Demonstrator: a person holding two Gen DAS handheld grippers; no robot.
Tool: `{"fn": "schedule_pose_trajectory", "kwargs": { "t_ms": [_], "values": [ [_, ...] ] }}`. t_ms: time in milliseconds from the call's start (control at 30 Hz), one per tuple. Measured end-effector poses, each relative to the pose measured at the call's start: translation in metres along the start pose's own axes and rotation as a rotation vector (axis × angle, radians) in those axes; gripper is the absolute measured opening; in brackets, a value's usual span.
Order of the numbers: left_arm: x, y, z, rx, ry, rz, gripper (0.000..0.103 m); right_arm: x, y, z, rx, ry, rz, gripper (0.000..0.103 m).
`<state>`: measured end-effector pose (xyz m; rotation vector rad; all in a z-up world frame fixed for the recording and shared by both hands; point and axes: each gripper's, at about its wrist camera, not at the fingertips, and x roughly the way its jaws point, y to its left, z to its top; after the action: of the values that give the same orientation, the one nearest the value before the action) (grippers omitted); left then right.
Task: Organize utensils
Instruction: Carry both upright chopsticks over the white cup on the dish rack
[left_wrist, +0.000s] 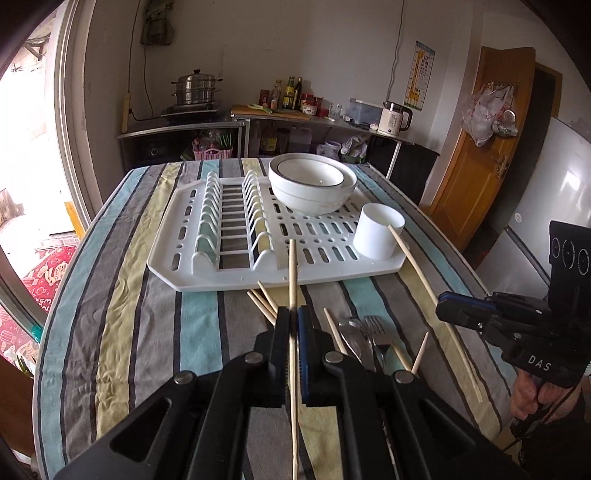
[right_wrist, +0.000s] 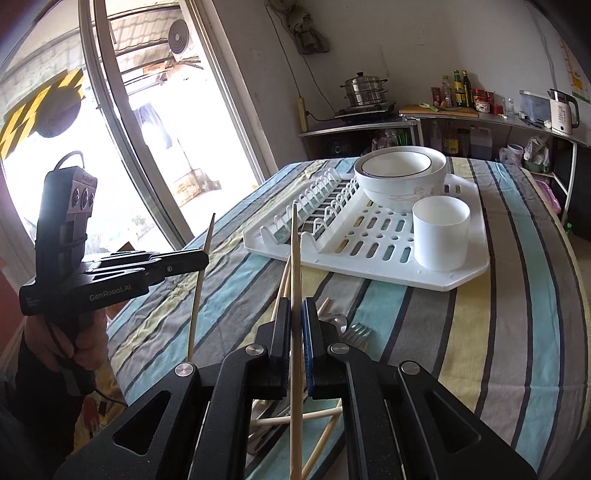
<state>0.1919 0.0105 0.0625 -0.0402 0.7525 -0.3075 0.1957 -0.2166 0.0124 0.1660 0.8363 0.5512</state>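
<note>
Above the worktop's near edge, one chopstick (left_wrist: 293, 273) is pinched in the closed left gripper (left_wrist: 293, 321), another chopstick (right_wrist: 294, 258) in the closed right gripper (right_wrist: 295, 317). With each held only mid-length, swivelling is a risk, and the white cup (left_wrist: 376, 236) at the drying rack's (left_wrist: 207, 273) near right corner could be missed or tipped.

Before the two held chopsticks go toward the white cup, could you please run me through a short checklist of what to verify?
1. Left gripper shut on its chopstick: ok.
2. Right gripper shut on its chopstick: ok.
3. White cup upright on the dish rack, mouth unobstructed: ok; whether anything is inside, cannot tell.
4. Both held chopsticks lifted clear of the loose chopsticks on the table: ok.
5. Stacked bowls stand close behind the cup: not ok, mind the approach.
6. Forks and the rest of the cutlery sorted: not ok, lying on the cloth.
</note>
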Motion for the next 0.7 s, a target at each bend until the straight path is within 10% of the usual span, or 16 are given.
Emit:
{"fn": "schedule_pose_trajectory", "kwargs": {
  "t_ms": [700],
  "values": [
    [-0.017,-0.024,0.031,0.056,-0.113,-0.088,0.005,-0.030,0.006,0.019,-0.004,-0.172,0.025,0.006]
  ]
}}
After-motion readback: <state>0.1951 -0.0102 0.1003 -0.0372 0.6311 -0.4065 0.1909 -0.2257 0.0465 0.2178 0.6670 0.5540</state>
